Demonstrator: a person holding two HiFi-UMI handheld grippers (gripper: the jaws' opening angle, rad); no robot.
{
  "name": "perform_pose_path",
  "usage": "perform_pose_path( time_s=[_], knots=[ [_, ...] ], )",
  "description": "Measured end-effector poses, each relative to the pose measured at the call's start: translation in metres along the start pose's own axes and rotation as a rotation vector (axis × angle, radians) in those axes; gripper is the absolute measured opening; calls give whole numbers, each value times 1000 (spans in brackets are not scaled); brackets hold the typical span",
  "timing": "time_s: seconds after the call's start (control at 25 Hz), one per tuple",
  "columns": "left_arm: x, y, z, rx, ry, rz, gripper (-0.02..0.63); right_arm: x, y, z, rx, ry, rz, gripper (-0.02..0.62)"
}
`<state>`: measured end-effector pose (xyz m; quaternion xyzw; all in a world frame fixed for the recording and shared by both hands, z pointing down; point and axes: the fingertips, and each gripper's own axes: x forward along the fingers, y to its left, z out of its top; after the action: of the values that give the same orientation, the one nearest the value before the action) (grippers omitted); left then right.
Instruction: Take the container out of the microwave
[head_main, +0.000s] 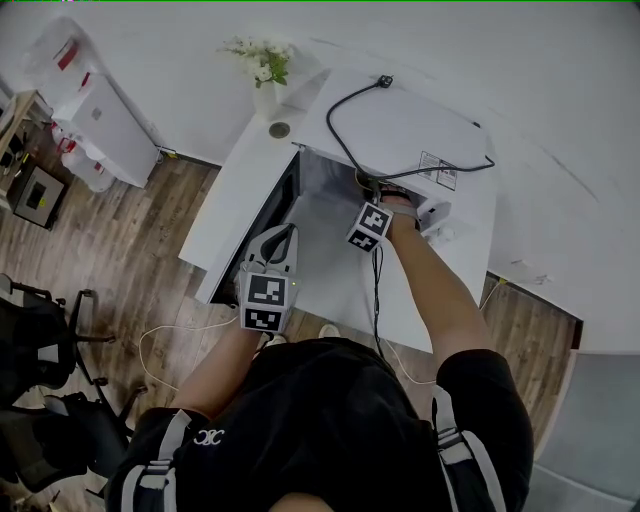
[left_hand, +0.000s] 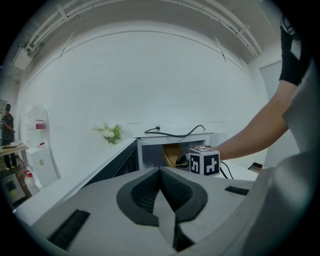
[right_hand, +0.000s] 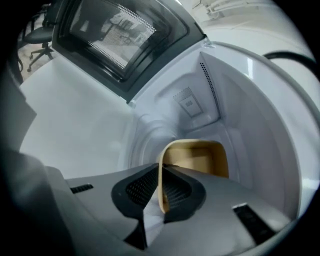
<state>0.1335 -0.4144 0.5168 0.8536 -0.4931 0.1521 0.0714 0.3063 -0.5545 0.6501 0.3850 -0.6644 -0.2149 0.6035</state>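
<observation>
The white microwave (head_main: 400, 125) stands on a white table with its door (head_main: 262, 225) swung open to the left. Inside the cavity (right_hand: 240, 115) sits a tan container (right_hand: 197, 157), open side facing me; it also shows in the left gripper view (left_hand: 172, 154). My right gripper (right_hand: 161, 187) reaches into the cavity, its pads shut on the container's near left wall. In the head view only its marker cube (head_main: 370, 225) shows at the opening. My left gripper (left_hand: 161, 172) hangs outside by the door (head_main: 283, 240), jaws shut with nothing between them.
A black cable (head_main: 345, 130) loops over the microwave's top. A vase of white flowers (head_main: 263, 65) stands at the table's back corner. A water dispenser (head_main: 95, 125) and office chairs (head_main: 60, 330) are on the wooden floor to the left.
</observation>
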Motion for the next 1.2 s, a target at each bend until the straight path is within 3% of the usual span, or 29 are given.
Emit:
perform_pose_path(
  time_s=[0.64, 0.84, 1.04, 1.2],
  knots=[
    [-29, -9, -6, -4, -21, -122, 12, -75, 63, 16, 83, 2, 328, 28],
    [-41, -19, -12, 4, -24, -179, 12, -112, 80, 29, 180, -36, 370, 28],
    [-51, -29, -16, 14, -33, -239, 12, -155, 106, 39, 182, -50, 397, 26],
    [-57, -42, -20, 24, -32, -297, 12, -186, 126, 43, 253, -50, 415, 25]
  ],
)
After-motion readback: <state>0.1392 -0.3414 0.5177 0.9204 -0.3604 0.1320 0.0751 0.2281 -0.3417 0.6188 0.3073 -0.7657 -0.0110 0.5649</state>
